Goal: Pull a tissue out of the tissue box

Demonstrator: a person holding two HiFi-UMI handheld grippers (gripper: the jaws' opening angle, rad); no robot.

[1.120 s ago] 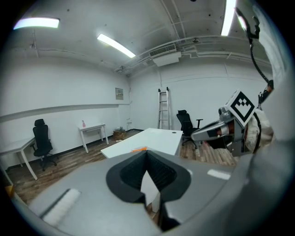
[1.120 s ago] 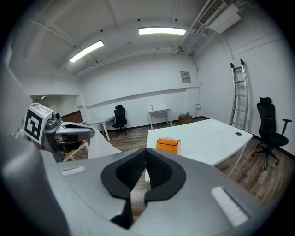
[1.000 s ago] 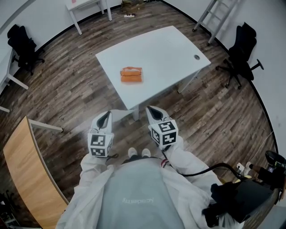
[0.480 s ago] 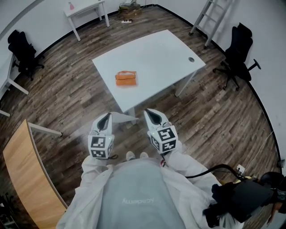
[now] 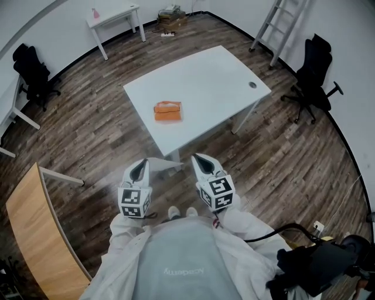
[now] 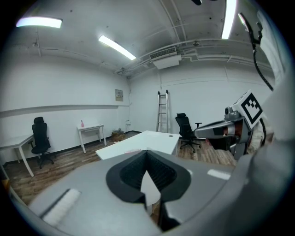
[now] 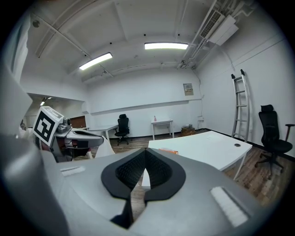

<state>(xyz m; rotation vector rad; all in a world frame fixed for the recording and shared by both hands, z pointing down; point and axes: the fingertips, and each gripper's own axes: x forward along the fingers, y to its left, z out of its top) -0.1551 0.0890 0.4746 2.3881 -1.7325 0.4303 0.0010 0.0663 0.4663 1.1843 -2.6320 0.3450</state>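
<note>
An orange tissue box (image 5: 168, 111) lies flat near the front left part of the white table (image 5: 217, 76), with a pale tissue showing at its top slot. Both grippers are held close to the person's body, well short of the table and far from the box. My left gripper (image 5: 140, 166) is shut with nothing between its pads (image 6: 146, 154). My right gripper (image 5: 201, 159) is also shut and empty (image 7: 144, 154). In the right gripper view the box (image 7: 169, 151) shows as a small orange strip on the table's near edge (image 7: 203, 146).
Black office chairs stand at the right (image 5: 313, 70) and far left (image 5: 32, 70). A ladder (image 5: 275, 23) leans on the back wall. A small white table (image 5: 114, 17) stands at the back, a wooden desk (image 5: 35, 228) at the left, and black gear (image 5: 319, 266) at the lower right.
The table and box sit slightly lower in the head view as the head shifted. Both grippers stay shut and close to the body; the right one rolled a little.
</note>
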